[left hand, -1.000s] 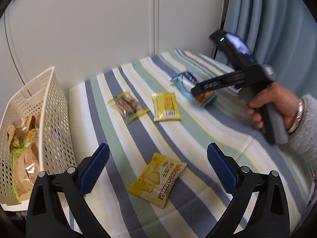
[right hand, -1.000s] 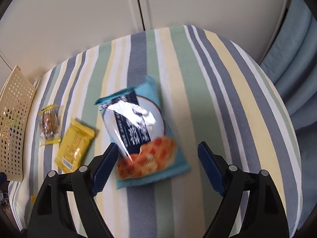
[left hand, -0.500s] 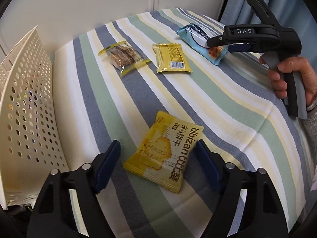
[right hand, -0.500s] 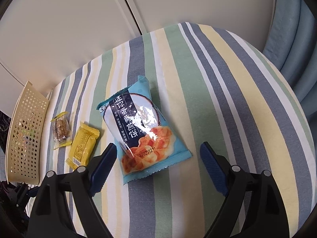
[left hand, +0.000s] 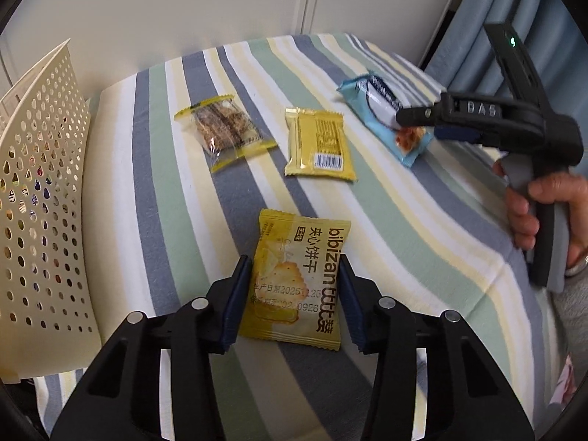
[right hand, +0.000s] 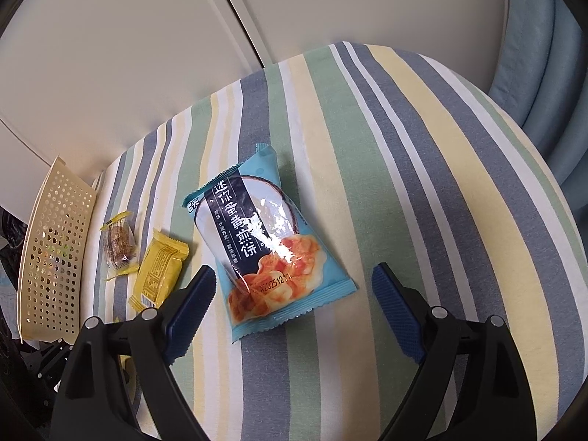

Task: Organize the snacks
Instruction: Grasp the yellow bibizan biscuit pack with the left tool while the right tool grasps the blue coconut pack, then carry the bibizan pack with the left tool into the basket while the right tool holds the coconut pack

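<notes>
The left claw [left hand: 292,296] is almost closed on the yellow biscuit packet [left hand: 297,281] between its pads (basket [left hand: 44,198] to its left); slippery foil may slide out. The right claw [right hand: 294,307] hangs wide open and empty, the blue packet [right hand: 264,242] ahead; it may only push it.

We saw the left gripper [left hand: 292,296] closed on the yellow biscuit packet [left hand: 298,280] near the table's [left hand: 422,228] front edge; perforated basket [left hand: 44,198] at left edge.
</notes>
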